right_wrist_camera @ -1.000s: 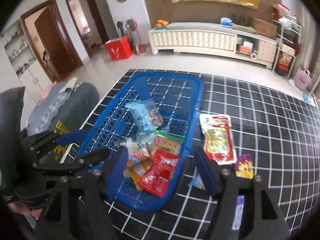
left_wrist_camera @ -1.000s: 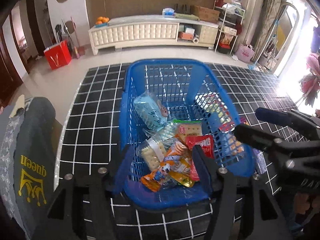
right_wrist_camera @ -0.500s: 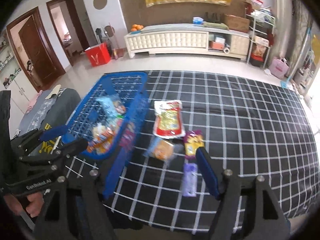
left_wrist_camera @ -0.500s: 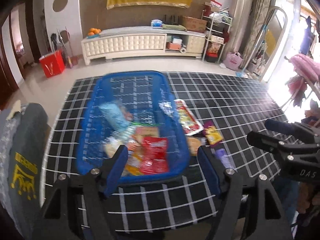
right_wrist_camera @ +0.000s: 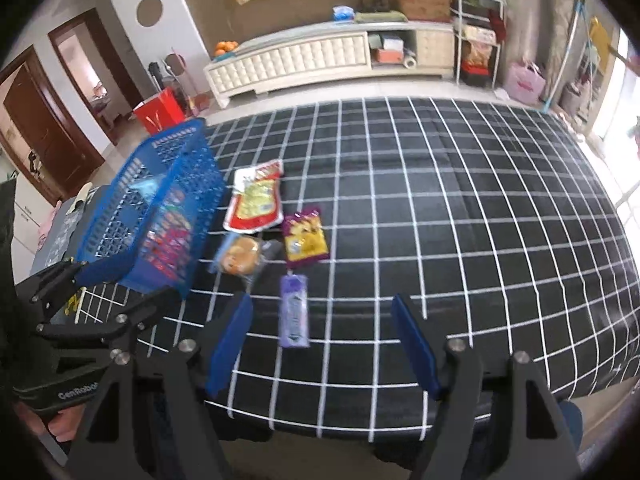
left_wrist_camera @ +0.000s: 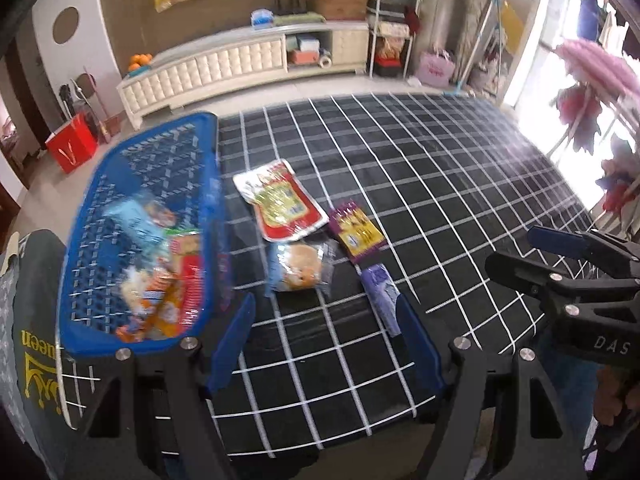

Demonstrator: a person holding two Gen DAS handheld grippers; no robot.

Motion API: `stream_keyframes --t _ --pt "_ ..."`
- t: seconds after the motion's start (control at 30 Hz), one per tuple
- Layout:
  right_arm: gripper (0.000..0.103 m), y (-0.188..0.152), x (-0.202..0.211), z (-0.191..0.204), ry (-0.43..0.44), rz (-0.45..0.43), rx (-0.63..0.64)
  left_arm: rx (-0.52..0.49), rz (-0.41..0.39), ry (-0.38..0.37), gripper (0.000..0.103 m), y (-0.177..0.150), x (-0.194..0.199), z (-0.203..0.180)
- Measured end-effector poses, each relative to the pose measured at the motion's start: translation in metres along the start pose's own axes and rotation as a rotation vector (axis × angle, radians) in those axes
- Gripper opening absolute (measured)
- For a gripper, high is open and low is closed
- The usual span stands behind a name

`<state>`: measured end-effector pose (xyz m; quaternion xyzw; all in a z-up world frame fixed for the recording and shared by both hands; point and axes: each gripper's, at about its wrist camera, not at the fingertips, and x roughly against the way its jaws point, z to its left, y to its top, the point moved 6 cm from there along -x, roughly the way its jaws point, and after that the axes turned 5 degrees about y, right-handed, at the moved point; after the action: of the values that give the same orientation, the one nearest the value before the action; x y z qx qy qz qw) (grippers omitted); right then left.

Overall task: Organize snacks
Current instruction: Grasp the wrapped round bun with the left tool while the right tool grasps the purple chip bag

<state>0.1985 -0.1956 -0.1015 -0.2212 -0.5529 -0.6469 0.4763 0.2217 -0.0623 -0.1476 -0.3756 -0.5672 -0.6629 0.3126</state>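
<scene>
A blue plastic basket [left_wrist_camera: 100, 320] [right_wrist_camera: 176, 168] holding several snack packs stands at the table's left end. Right of it lie a red-and-yellow pouch [left_wrist_camera: 282, 200] [right_wrist_camera: 256, 200], a clear-wrapped bun [left_wrist_camera: 300, 268] [right_wrist_camera: 240, 256], a purple-and-yellow packet [left_wrist_camera: 356, 232] [right_wrist_camera: 304, 236] and a pale purple sachet [left_wrist_camera: 380, 284] [right_wrist_camera: 294, 312]. My left gripper [left_wrist_camera: 326, 336] hangs open above the near table edge, the sachet just ahead of its right finger. My right gripper [right_wrist_camera: 320, 336] is open too, the sachet nearer its left finger. Neither holds anything.
The table wears a black cloth with a white grid [right_wrist_camera: 440, 220], bare over its right half. A grey garment with yellow lettering [left_wrist_camera: 32, 340] hangs left of the basket. A white cabinet [right_wrist_camera: 304, 60], a red bin [right_wrist_camera: 160, 112] and shelves stand across the floor beyond.
Both views have swung right and pulled back from the basket. The basket has slid to the left edge of each frame, and the loose snacks now lie ahead of the fingers.
</scene>
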Motion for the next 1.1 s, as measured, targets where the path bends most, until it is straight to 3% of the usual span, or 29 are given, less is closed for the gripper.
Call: stream_keyframes --t 0.17,0.53,0.7,0.9,1.03,1.1 --pt "0.076 -0.004 -0.013 -0.023 -0.008 0.028 -0.022 -0.055 0.053 0.011 0.071 0.000 -0.033 -0.022" --pt "0.076 -0.005 -0.073 -0.056 -0.026 0.115 -0.073 -0.162 0.176 0.135 0.071 0.004 -0.116 -0.025" --pt "0.076 -0.005 -0.086 -0.061 -0.016 0.134 -0.089 -0.135 0.240 0.136 0.071 0.007 -0.147 -0.011" --pt "0.076 -0.002 -0.093 -0.062 -0.010 0.144 -0.094 -0.167 0.243 0.155 0.072 0.015 -0.165 -0.004" --pt "0.076 -0.001 -0.093 -0.061 -0.008 0.147 -0.098 -0.128 0.249 0.107 0.072 0.022 -0.172 0.000" --pt "0.076 0.000 -0.095 -0.060 -0.011 0.146 -0.099 -0.130 0.246 0.103 0.064 0.022 -0.171 -0.003"
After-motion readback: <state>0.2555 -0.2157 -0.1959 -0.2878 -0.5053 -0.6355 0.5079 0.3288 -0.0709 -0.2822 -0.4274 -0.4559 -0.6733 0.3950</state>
